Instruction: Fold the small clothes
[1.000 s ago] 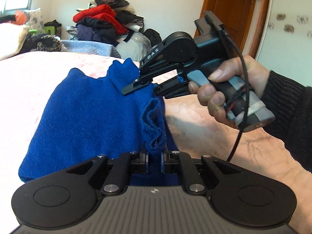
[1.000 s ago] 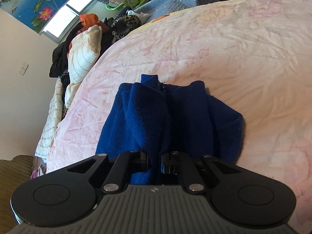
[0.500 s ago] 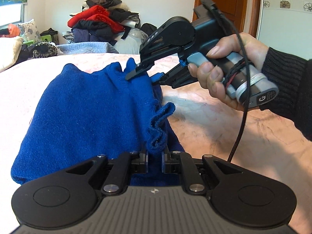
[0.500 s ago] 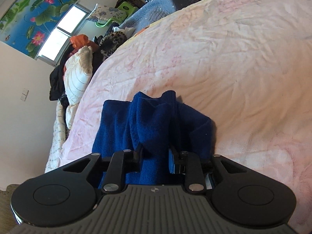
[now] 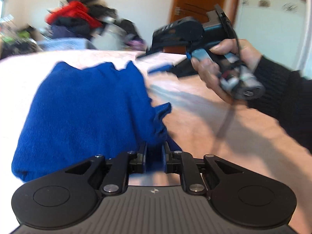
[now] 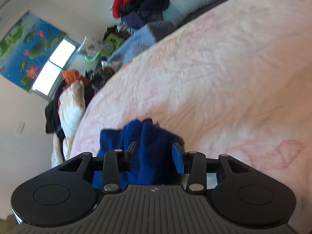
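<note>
A blue knit garment [image 5: 83, 109] lies folded on the pink bedspread [image 5: 204, 124]. My left gripper [image 5: 154, 152] has its jaws a little apart, with the garment's near edge between them. My right gripper [image 5: 154, 63] is held in a hand, open, lifted clear to the right of the garment's far corner. In the right wrist view the right gripper [image 6: 154, 152] has wide jaws, and the garment [image 6: 144, 142] lies below them, not pinched. Both views are motion-blurred.
A pile of red and dark clothes [image 5: 78, 21] sits beyond the bed's far edge. A wooden door [image 5: 202, 5] stands behind. Pillows and more clothes [image 6: 70, 101] lie at the bed's left side under a window [image 6: 54, 68].
My right gripper has opened, let go of the garment's far corner and pulled away up and to the right. My left gripper's jaws have widened slightly on the near edge.
</note>
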### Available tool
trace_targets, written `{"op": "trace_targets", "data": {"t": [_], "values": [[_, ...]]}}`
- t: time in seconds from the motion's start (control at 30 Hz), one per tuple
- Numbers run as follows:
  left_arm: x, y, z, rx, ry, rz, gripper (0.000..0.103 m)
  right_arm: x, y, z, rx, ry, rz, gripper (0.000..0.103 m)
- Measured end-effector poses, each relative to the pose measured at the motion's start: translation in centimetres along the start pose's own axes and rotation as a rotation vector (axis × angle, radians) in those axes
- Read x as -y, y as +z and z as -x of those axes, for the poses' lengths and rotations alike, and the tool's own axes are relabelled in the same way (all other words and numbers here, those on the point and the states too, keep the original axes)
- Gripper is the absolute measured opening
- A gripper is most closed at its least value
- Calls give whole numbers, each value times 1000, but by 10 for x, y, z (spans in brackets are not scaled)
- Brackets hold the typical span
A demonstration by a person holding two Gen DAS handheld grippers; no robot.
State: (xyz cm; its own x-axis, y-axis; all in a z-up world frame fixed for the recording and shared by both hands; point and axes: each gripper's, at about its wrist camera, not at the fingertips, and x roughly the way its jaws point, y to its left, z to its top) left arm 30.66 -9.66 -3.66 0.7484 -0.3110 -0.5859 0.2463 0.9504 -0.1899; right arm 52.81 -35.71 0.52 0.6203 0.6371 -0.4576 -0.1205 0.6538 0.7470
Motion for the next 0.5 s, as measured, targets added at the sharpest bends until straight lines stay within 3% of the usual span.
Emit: {"op": "trace_targets", "data": {"t": [0.07, 0.13, 0.2, 0.3, 0.37, 0.43, 0.5], "values": [[-15, 2, 21, -28, -119, 31, 15, -17, 0, 8, 34, 23, 76, 41], [-24, 8, 39, -17, -136, 19, 15, -35, -2, 3, -7, 75, 128, 41], [-31, 20, 45, 41, -67, -7, 17, -57, -4, -16, -63, 97, 175, 47], [-50, 42, 28, 136, 97, -21, 50, -84, -11, -52, -124, 59, 249, 54], [-61, 51, 10, 158, 168, -39, 52, -93, -13, -76, -145, 14, 258, 54], [-70, 53, -12, 113, 224, -54, 52, -96, -17, -97, -158, -40, 279, 58], [-84, 50, -34, 1, 252, -10, 52, -87, -19, -113, -159, -126, 284, 57]]}}
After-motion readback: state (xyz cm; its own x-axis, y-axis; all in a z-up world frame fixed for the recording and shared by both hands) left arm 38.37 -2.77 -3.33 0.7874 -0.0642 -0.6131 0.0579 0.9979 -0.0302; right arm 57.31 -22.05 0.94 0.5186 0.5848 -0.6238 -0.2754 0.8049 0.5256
